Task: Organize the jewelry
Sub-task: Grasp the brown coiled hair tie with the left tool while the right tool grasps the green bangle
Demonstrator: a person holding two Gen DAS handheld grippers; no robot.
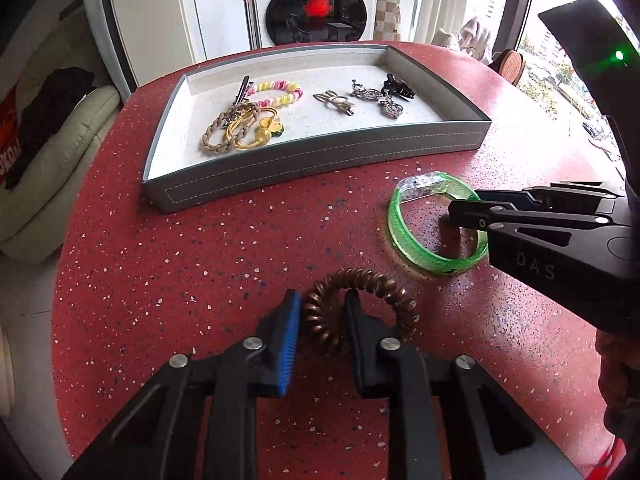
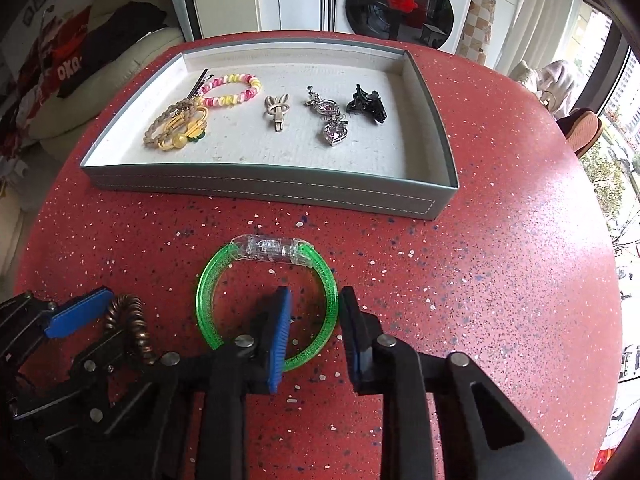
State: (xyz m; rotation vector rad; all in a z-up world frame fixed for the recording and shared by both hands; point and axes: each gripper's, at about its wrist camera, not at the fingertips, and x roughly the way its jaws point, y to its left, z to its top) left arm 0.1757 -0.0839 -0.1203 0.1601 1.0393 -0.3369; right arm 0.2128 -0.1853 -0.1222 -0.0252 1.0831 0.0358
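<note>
Right wrist view: tray [image 2: 256,192] already holds 6 pieces; green bangle [image 2: 208,300] and brown spiral hair tie [image 2: 136,328] remain on table [image 2: 500,280], each straddled by parted, unclenched fingers.

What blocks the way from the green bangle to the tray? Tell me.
Nothing visible does. The green bangle lies on bare red tabletop, and the strip between it and the grey tray holds nothing. Only the tray's low front wall must be cleared. The right gripper already straddles the bangle's rim.
</note>
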